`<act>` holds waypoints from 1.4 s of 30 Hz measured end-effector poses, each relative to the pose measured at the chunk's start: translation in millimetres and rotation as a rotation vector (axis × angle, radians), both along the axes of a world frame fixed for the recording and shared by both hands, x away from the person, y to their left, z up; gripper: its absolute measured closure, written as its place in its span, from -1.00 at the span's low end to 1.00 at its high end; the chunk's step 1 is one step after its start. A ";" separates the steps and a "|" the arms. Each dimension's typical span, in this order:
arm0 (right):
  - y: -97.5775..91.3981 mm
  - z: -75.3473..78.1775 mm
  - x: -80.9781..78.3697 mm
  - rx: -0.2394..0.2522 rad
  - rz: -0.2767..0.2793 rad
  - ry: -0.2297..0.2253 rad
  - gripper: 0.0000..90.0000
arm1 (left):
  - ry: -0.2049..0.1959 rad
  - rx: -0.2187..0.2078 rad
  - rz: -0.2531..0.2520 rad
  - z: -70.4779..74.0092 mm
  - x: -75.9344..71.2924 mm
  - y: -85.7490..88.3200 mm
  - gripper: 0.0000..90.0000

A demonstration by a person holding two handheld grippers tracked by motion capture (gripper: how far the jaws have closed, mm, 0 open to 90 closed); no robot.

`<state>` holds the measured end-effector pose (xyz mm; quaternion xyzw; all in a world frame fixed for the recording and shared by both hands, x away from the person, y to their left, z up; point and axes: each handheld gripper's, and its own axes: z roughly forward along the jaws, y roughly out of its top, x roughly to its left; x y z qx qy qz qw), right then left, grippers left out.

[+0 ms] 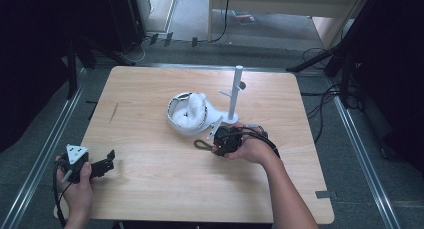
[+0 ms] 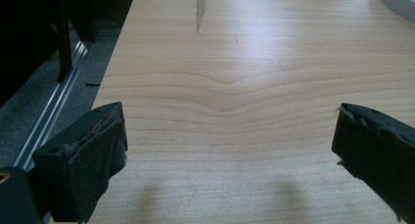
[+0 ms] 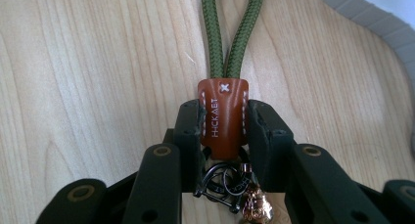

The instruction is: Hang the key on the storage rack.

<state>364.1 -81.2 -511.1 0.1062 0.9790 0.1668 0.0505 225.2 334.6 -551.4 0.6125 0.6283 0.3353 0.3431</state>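
Right gripper [image 3: 224,131] clamped on brown leather tab [image 3: 222,117] of green cord keychain [image 3: 231,33], left gripper [image 2: 230,150] wide open, holding nothing, over wooden table [image 2: 235,62].

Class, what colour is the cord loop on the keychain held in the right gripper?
Olive green, braided. The cord loop shows best in the right gripper view, rising from the brown leather tab.

Light falls from above onto the pale bench [image 1: 150,189], while the floor around it sinks into near black. The high view is soft and grainy. In the left gripper view, glare whitens the far wood and faint shadows lie below the jaws.
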 end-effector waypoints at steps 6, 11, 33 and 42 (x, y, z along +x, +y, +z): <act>-12.0 4.7 -3.8 0.064 -0.051 0.017 0.54 | 0.001 -0.003 0.000 0.0 0.0 0.2 -0.98; -27.1 10.9 -9.7 0.120 -0.065 -0.007 0.55 | 0.003 0.001 0.000 0.0 0.3 -0.4 -0.98; -48.9 33.1 -33.6 0.328 -0.192 -0.128 0.56 | 0.000 0.002 0.001 -0.1 0.2 -0.4 -0.98; -56.6 42.4 -39.3 0.400 -0.236 -0.161 0.56 | 0.001 0.004 0.003 -0.1 0.3 -0.7 -0.98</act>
